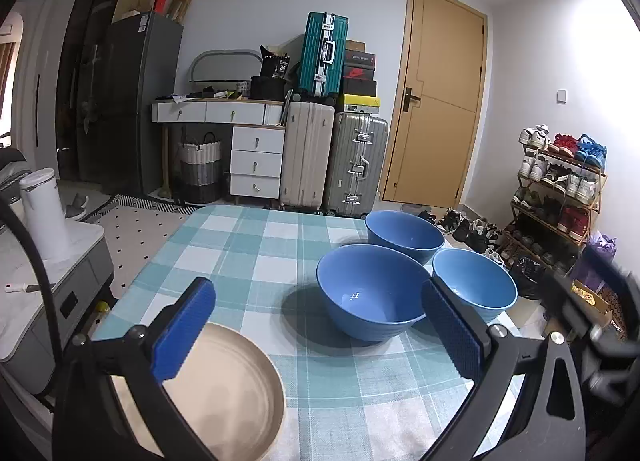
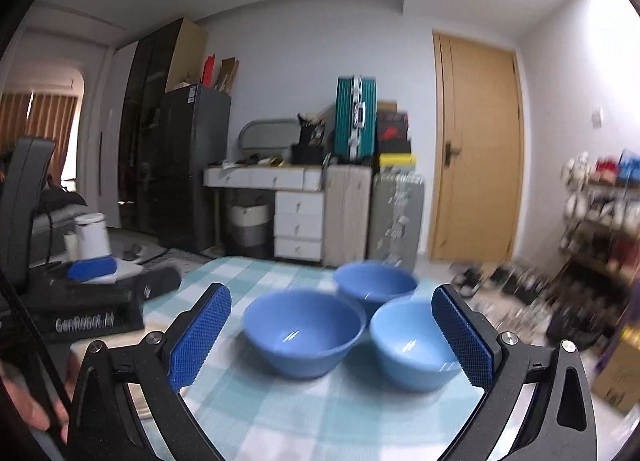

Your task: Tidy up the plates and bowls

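Hovering over the checked worktop, my left tool and right tool gape wide, empty. Three blue bowls cluster at one o'clock; suitcases and a door stand beyond.

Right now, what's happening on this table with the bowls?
A person holds two grippers above a checked tablecloth. Both the left gripper and the right gripper are open and hold nothing. Three blue bowls sit clustered together, unstacked. A beige plate lies under the left gripper, which is not gripping it.
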Motion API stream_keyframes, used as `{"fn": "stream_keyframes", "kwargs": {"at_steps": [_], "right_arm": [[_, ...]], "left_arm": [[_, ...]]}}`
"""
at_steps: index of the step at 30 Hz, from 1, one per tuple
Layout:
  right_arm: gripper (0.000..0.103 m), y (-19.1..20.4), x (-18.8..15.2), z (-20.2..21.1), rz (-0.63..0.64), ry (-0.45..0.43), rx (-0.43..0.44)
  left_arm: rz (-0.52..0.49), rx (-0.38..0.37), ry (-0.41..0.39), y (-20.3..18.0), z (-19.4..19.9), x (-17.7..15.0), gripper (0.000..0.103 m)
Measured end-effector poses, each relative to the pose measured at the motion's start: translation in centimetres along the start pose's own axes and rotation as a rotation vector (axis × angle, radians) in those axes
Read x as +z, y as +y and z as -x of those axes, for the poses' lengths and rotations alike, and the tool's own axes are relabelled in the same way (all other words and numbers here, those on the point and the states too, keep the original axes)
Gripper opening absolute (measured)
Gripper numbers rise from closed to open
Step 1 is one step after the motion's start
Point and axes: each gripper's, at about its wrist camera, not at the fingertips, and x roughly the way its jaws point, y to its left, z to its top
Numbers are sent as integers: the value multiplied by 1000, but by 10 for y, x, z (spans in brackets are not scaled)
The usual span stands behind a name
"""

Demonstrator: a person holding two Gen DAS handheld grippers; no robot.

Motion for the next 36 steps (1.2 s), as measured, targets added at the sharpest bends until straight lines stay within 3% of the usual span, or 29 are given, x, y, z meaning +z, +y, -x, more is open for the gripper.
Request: {"fn": "stream_keyframes", "kwargs": {"at_steps": [3, 6, 9, 15, 25, 32, 36], "right_arm": [[102, -9, -9, -1, -75, 0, 16], [102, -22, -25, -25, -188, 197, 59], [102, -35, -29, -26, -260, 176, 53], [102, -35, -28, -25, -229, 178, 46], [102, -32, -37, -39, -250, 249, 66], [102, -40, -48, -72, -501, 407, 132], [100, -38, -49, -93, -612, 475, 111]], "left_arm": [[1, -5, 19, -2, -4, -1, 103], [-12, 0, 25, -7, -6, -2, 103], [-26, -5, 25, -11, -6, -2, 103], [-47, -9, 17, -13, -4, -4, 103], [-37, 19, 24, -4, 0, -3, 103], [7, 61, 24, 24, 2, 2, 103], [104, 23, 40, 52, 5, 6, 103]]}}
